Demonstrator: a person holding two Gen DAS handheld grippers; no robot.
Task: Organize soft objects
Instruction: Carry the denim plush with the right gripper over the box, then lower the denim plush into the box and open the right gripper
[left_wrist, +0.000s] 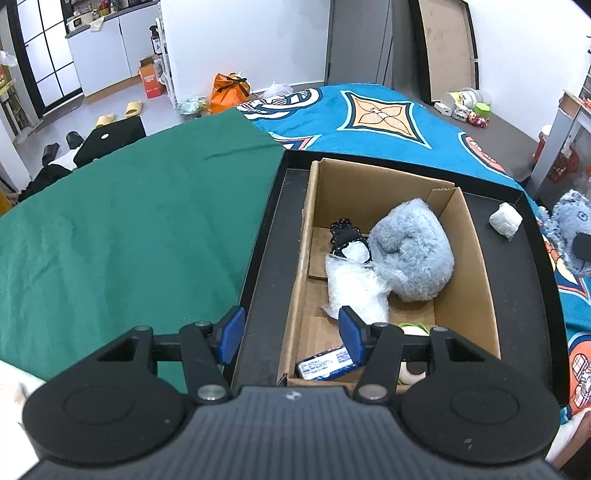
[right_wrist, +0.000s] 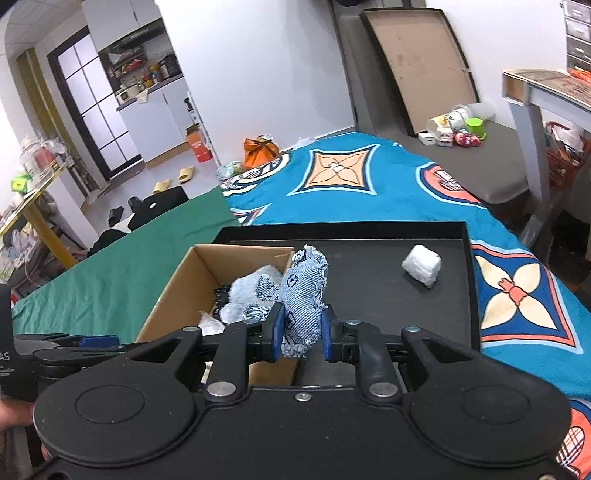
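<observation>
A small denim soft toy (right_wrist: 303, 295), pale blue with frayed edges and stitched circles, is pinched between the blue pads of the right gripper (right_wrist: 300, 334), held in the air just above the near right corner of an open cardboard box (right_wrist: 177, 288). The jaws are pressed in on the fabric, which bulges out above and below them.

The box sits at the left of a shallow black tray (right_wrist: 458, 288). Several soft things already lie inside it: a fluffy grey-blue plush (left_wrist: 410, 247), a crumpled clear plastic bag (left_wrist: 354, 284), something black and knotted (left_wrist: 345, 232) behind the bag, and a blue and white packet (left_wrist: 325, 363) at the near end. So a good part of the sorting looks done.

One item is left outside the box: a small white wad (right_wrist: 421, 267), lying alone on the bare right side of the tray, well apart from the box.

The left gripper (left_wrist: 291, 332) hovers over the box's near left wall, its fingers spread, nothing between them.

The tray rests on a bed covered by a plain green cloth (left_wrist: 129, 221) on the left and a patterned turquoise blanket (right_wrist: 388, 192) on the right.

Judging from this, the denim toy has yet to be dropped in, and then the white wad remains.
</observation>
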